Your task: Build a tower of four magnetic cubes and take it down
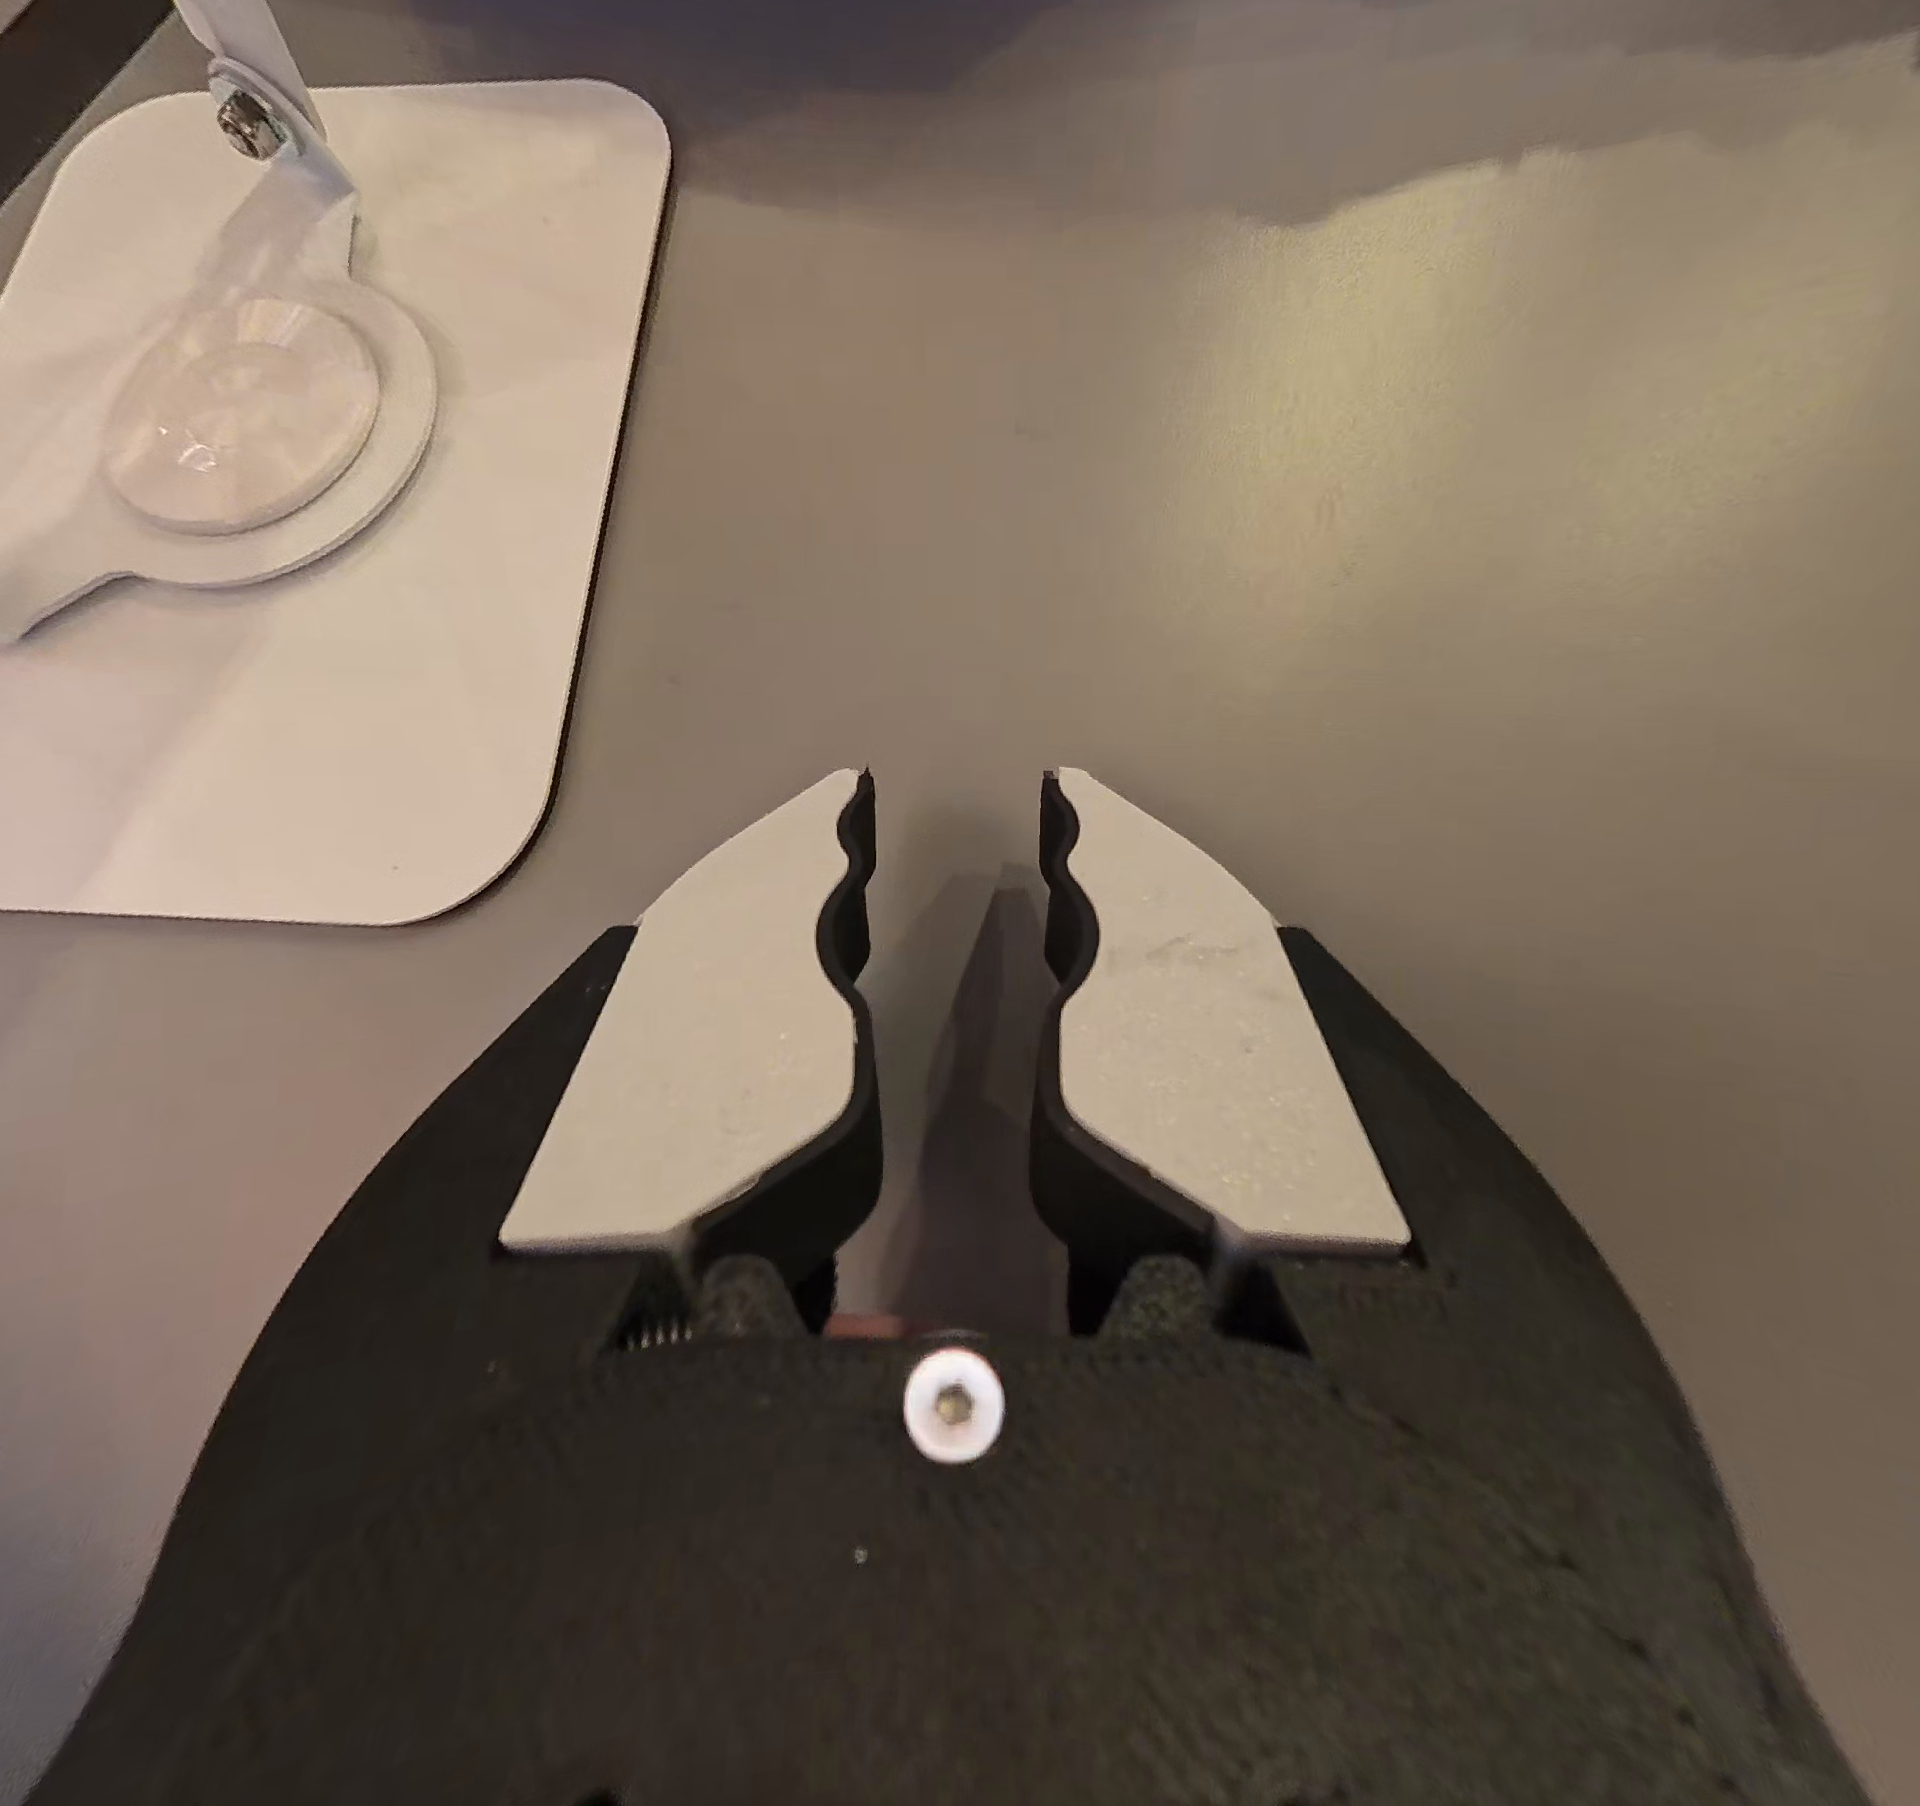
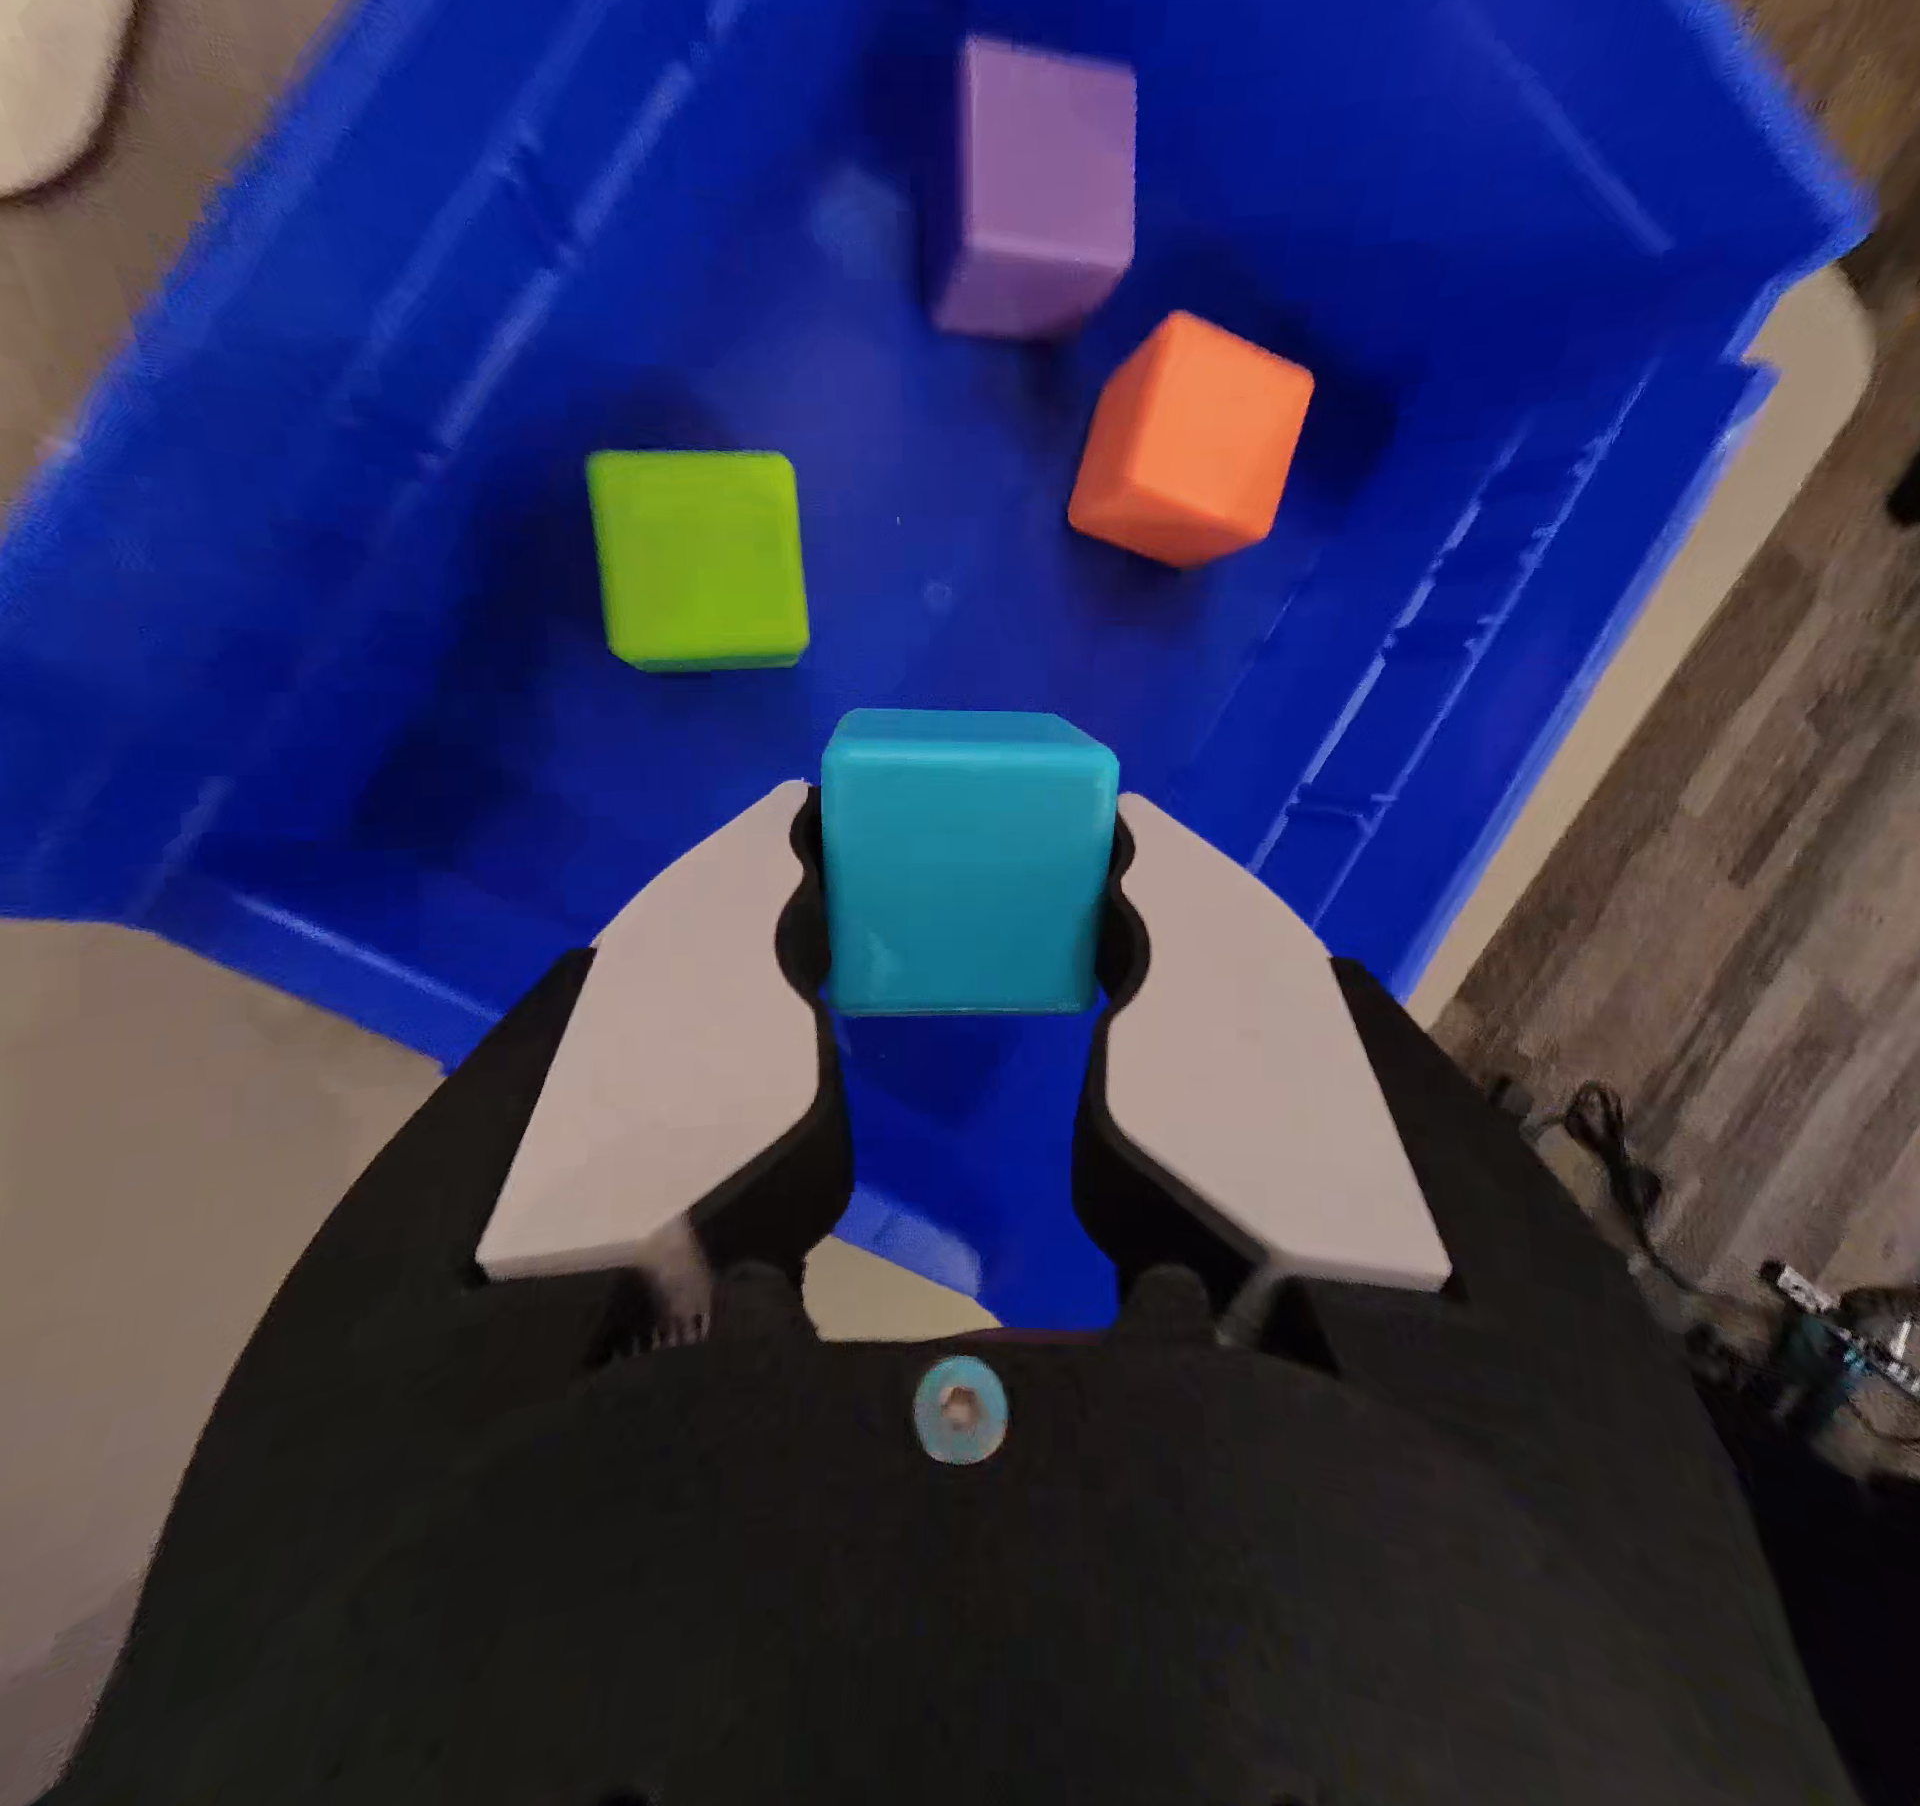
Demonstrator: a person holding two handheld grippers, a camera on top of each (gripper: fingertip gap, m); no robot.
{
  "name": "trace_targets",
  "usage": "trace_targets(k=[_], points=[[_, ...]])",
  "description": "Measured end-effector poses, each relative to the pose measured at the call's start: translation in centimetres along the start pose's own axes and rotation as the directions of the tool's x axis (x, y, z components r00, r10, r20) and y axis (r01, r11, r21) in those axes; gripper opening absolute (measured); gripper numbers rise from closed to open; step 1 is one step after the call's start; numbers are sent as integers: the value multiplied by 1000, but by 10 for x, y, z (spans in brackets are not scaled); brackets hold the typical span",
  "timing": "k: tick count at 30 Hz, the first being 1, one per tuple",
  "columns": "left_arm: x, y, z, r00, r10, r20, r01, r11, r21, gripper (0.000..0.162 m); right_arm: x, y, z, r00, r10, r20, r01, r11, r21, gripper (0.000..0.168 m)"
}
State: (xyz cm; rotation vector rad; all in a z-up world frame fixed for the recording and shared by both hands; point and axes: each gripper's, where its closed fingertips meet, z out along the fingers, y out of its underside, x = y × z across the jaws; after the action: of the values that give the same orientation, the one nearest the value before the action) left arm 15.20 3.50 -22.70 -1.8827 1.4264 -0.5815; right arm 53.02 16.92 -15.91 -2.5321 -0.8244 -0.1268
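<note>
left wrist view: the left tool (image 1: 958, 790) hangs over bare grey counter (image 1: 1299, 561), its fingers spread a little with nothing between them. a white stand base (image 1: 499, 613) lies ahead to the left. no cube shows here, so this tool looks well apart from the cubes.

right wrist view: the right tool (image 2: 966, 800) is pinching the teal cube (image 2: 961, 863) across its two side faces, the cube square to the fingers and held above the blue bin (image 2: 364, 354). inside the bin, apart from one another, are the green cube (image 2: 698, 559) ahead left, the orange cube (image 2: 1190, 442) ahead right, tilted on an edge, and the purple cube (image 2: 1039, 187) farthest. the right tool is plainly the nearer one. with no tower visible, the teal cube likely goes out to the counter as the base.
</note>
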Motion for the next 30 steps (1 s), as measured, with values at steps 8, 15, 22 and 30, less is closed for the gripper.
trace_targets(k=[8,15,22,30], points=[[0,0,0,1000,0,-1,0,1000,2,30,-1,22,49,998,43,35,-38,990,-135,51],[0,0,1,1000,2,1,-2,1000,-1,30,-9,25,69,994,98,52,-87,981,-174,51],[0,0,1,1000,2,1,-2,1000,-1,31,5,18,52,994,101,-32,-105,985,-137,74],[-8,-5,-1,999,-10,38,9,999,31,31,11,-17,-35,981,41,-191,-34,999,40,61]])
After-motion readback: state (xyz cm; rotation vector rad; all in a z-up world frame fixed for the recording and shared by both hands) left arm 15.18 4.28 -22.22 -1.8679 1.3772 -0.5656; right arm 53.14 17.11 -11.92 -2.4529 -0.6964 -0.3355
